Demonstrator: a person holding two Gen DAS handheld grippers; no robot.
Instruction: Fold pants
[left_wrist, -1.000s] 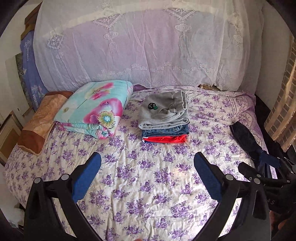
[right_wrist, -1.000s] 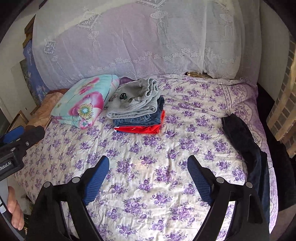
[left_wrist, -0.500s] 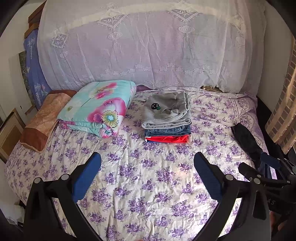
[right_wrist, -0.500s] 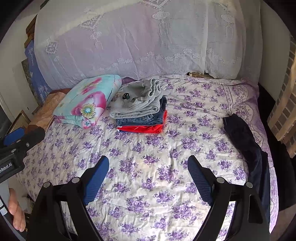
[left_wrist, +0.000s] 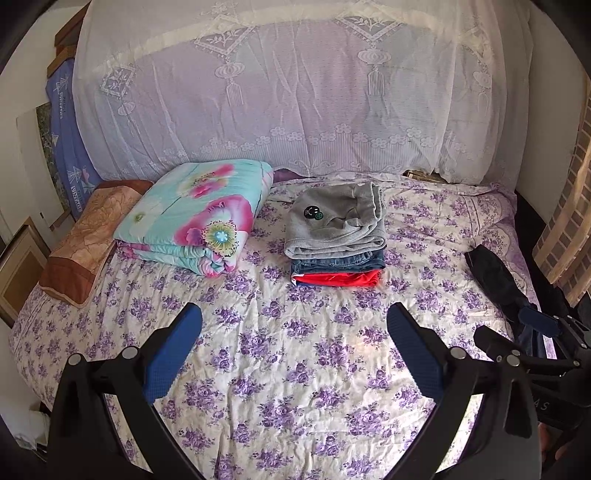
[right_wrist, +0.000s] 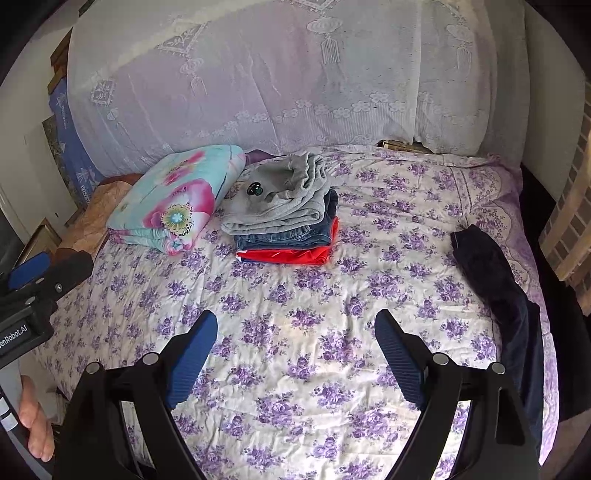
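Note:
Dark navy pants (right_wrist: 495, 291) lie unfolded along the right edge of the bed; they also show in the left wrist view (left_wrist: 495, 280). A stack of folded clothes (left_wrist: 338, 236), grey on top, then denim, then red, sits at the bed's far middle; it also shows in the right wrist view (right_wrist: 284, 218). My left gripper (left_wrist: 293, 321) is open and empty above the bed's near middle. My right gripper (right_wrist: 295, 325) is open and empty, to the left of the pants.
A folded floral quilt (left_wrist: 195, 214) and a brown pillow (left_wrist: 85, 236) lie at the far left of the floral bedsheet (left_wrist: 295, 369). A lace curtain (left_wrist: 295, 92) hangs behind the bed. A brick wall (left_wrist: 565, 229) is on the right.
Both grippers have drawn back and risen slightly, so more of the bed shows. Nothing on the bed has moved.

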